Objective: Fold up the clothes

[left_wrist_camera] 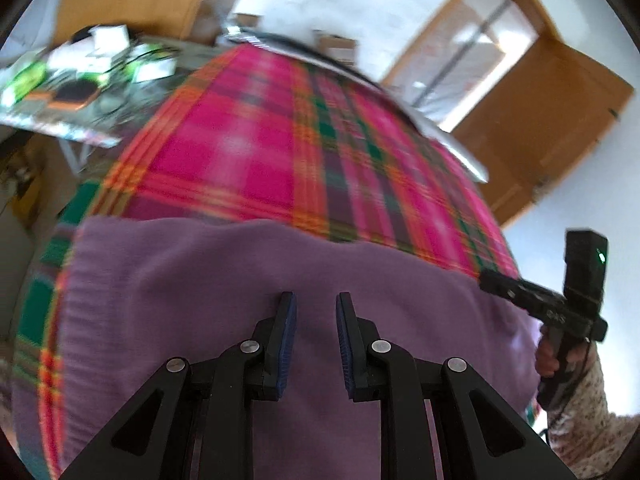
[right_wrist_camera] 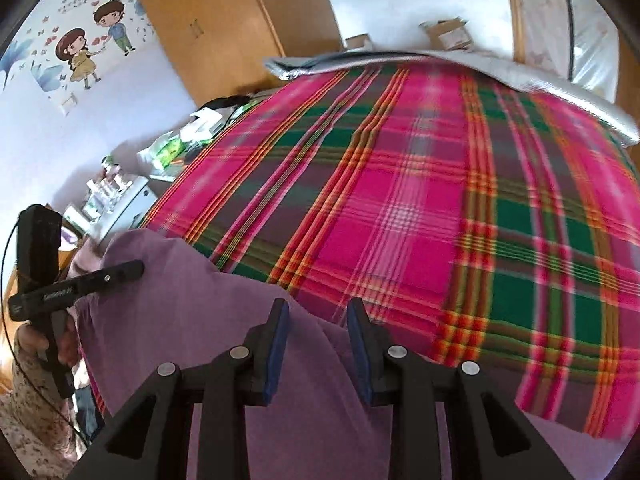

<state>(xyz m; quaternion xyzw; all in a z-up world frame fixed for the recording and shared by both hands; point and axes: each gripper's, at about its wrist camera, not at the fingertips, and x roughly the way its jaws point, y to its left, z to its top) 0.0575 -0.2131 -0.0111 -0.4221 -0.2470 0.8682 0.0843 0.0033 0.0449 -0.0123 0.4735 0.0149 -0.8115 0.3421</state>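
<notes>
Both views are bright with soft daylight that seems to come from the glazed wooden door [left_wrist_camera: 486, 36] at the far right of the left wrist view, where the panes are washed out to near white. Motion blur smears the plaid bedspread [left_wrist_camera: 256, 152] and the cluttered desk [left_wrist_camera: 86, 80] at far left; its items cannot be told apart. The right wrist view is a little sharper: the cartoon wall sticker [right_wrist_camera: 94, 36] reads clearly, though the plaid stripes streak toward the right. Near parts stay crisp. Shadows are faint and soft on the purple garment [right_wrist_camera: 224, 320]. Fisheye bending bows straight lines, and black vignette fills the corners.
</notes>
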